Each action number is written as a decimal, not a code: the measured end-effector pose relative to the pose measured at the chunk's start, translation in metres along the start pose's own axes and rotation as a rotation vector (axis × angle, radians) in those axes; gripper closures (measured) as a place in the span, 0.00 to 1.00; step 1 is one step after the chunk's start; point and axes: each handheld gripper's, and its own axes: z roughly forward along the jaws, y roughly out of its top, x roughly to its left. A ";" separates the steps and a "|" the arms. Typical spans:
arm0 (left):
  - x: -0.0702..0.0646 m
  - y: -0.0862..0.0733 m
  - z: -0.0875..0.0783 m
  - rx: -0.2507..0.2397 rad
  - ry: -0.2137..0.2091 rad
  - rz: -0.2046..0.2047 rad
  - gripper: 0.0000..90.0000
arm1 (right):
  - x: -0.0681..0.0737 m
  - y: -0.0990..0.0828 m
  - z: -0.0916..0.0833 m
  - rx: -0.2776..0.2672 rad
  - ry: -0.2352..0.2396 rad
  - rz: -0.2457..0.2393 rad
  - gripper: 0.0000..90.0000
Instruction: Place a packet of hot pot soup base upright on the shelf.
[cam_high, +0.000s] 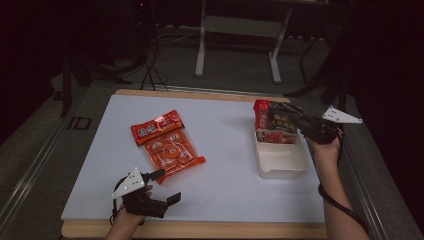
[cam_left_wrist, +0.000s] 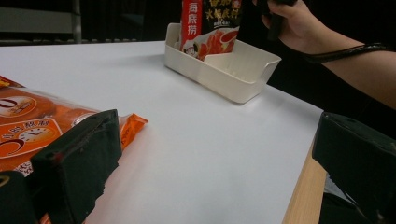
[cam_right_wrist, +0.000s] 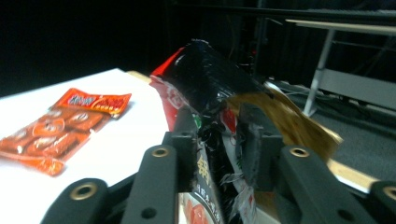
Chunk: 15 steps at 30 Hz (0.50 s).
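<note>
The left gripper (cam_high: 162, 186) rests wide open by the orange snack pack (cam_high: 167, 145). From above, the right gripper (cam_high: 296, 121) pinches the red and black packet (cam_high: 276, 122) standing in the white tray (cam_high: 282, 162). Its own camera shows crumpled foil (cam_right_wrist: 219, 140) between its jaws.

The middle of the white table top (cam_high: 225, 150) lies bare from the near edge to the far edge, a broad lane between the orange snack pack (cam_high: 167, 145) on the left and the white bin (cam_high: 282, 161) on the right. The bin's far end is blocked by the black-and-red pouch (cam_high: 276, 122) standing in it, with the right gripper (cam_high: 300, 121) around the pouch's top; its near end is free. The left gripper (cam_high: 165, 186) sits at the near-left edge, just beside the snack pack's near corner.
</note>
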 end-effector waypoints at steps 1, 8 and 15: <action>0.000 0.000 0.001 0.000 -0.001 -0.004 0.03 | -0.001 -0.002 -0.002 -0.002 -0.005 0.012 0.74; 0.000 0.000 0.003 0.011 -0.001 0.011 0.03 | 0.006 0.005 -0.007 0.058 -0.076 -0.002 0.69; 0.000 0.000 0.003 0.011 -0.002 0.010 0.03 | 0.015 0.023 -0.016 0.027 -0.094 0.063 0.52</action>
